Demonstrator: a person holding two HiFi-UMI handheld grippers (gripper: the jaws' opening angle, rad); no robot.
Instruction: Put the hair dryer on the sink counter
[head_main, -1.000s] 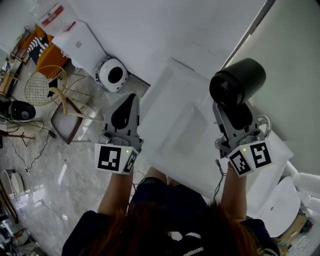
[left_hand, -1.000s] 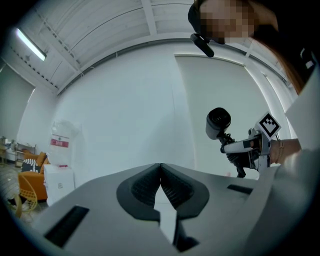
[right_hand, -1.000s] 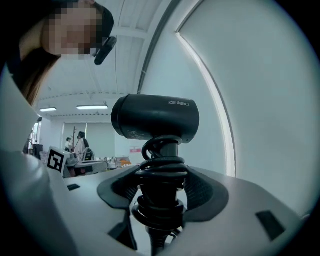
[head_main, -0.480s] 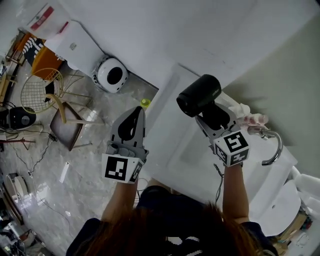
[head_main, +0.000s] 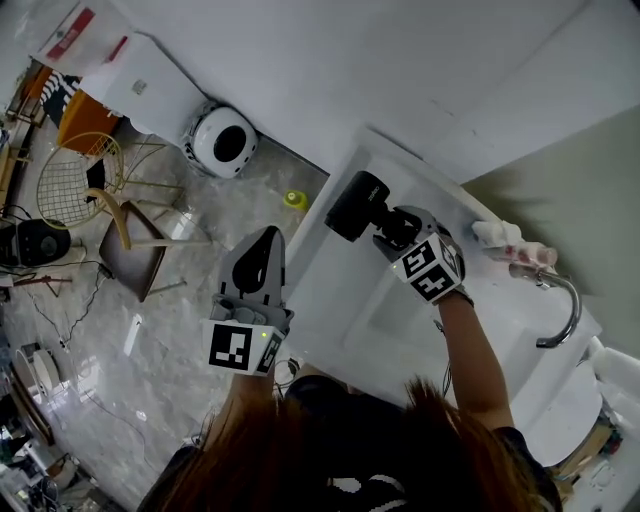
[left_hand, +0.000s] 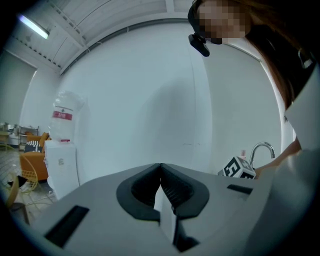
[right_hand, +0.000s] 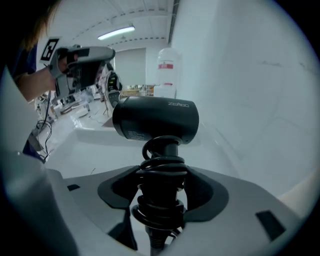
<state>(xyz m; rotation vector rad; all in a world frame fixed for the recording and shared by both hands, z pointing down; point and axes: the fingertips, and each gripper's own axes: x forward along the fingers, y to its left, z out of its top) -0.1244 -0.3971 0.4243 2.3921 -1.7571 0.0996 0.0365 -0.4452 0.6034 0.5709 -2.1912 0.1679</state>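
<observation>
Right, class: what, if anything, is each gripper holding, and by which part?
The right gripper holds the black hair dryer by its cord-wrapped handle, jaws either side of it. The left gripper is shut and holds nothing.

In the head view the right gripper (head_main: 392, 228) hides the cord-wrapped handle of the hair dryer (head_main: 355, 205), the person's arm covers the sink counter (head_main: 330, 295) toward 4 o'clock, and the small print (right_hand: 136, 135) on the dryer's barrel is too small to read.

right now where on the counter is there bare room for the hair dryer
The white sink counter is bare on the strip between basin and left edge, near the black hair dryer. Crowded by the chrome faucet, beside small pink-white items.
</observation>
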